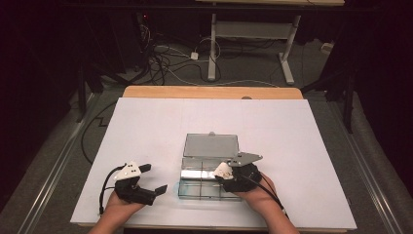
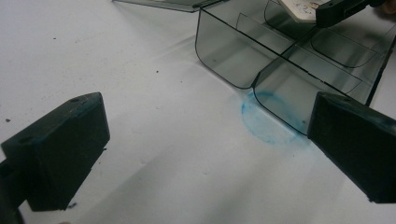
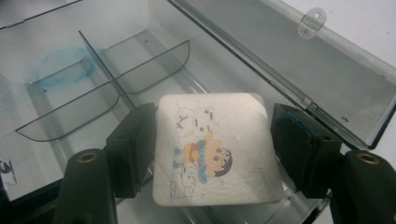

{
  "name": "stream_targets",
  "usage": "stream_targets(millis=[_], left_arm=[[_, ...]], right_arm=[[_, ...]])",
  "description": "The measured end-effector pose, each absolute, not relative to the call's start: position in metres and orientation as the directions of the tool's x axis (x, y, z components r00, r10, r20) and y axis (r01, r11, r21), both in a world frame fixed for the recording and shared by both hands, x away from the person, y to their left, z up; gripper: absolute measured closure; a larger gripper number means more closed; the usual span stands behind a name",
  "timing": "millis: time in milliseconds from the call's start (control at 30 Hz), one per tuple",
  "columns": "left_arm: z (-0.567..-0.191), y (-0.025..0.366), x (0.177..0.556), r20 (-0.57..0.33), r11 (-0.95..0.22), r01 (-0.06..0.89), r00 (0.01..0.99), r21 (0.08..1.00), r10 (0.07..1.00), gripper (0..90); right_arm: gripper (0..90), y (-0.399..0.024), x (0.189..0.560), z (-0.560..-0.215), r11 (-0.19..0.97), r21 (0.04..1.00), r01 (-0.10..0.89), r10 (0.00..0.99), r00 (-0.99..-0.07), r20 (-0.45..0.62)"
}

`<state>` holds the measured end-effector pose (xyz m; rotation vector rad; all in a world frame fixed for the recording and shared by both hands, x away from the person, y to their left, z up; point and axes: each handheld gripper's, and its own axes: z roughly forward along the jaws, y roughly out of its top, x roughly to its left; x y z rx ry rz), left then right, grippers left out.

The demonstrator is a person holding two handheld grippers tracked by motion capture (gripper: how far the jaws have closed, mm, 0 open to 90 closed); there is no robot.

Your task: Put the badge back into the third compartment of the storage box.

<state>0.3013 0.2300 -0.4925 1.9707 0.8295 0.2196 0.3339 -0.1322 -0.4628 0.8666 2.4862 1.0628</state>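
A white sheet-covered table (image 1: 146, 126) bears a clear smoky plastic compartment box (image 1: 210, 161) with its hinged lid open, just ahead of both tongs. The right gripper (image 3: 212, 140) hangs over the box, its jaws clamped on the side edges of a square white card (image 3: 215, 147) printed with cartoon characters; no writing on it is legible. The left gripper (image 2: 205, 149) rests empty, jaws wide apart over the sheet, with a faint blue ring stain (image 2: 268, 119) between them at the box's near corner.
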Motion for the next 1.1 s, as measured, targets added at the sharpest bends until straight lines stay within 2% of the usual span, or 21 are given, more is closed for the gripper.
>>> stream_targets(millis=[367,667,800,900,1000,1033,1100], left_arm=[[-0.493,0.230,0.301,-0.179,-0.319,0.462,0.755,0.827,0.631,0.0],[-0.493,0.230,0.301,-0.176,-0.321,0.464,0.753,0.826,0.634,0.0],[-0.493,0.230,0.302,-0.176,-0.323,0.464,0.753,0.825,0.634,0.0],[-0.493,0.230,0.302,-0.178,-0.322,0.467,0.752,0.824,0.634,0.0],[-0.493,0.230,0.302,-0.179,-0.323,0.467,0.753,0.823,0.633,0.0],[-0.493,0.230,0.302,-0.180,-0.322,0.468,0.753,0.823,0.633,0.0],[-0.493,0.230,0.302,-0.180,-0.322,0.468,0.753,0.823,0.633,0.0]], right_arm=[[32.2,-0.136,0.330,-0.464,0.518,0.752,0.407,0.636,-0.772,-0.021],[38.8,-0.159,0.311,-0.450,0.394,0.829,0.398,0.688,-0.725,0.021],[47.6,-0.168,0.300,-0.451,0.347,0.848,0.400,0.707,-0.706,0.044],[59.2,-0.169,0.293,-0.454,0.345,0.836,0.427,0.707,-0.704,0.067],[73.5,-0.168,0.287,-0.456,0.355,0.833,0.425,0.695,-0.716,0.070],[81.3,-0.168,0.286,-0.456,0.363,0.831,0.422,0.684,-0.726,0.069],[88.8,-0.166,0.284,-0.456,0.380,0.828,0.413,0.655,-0.752,0.075]])
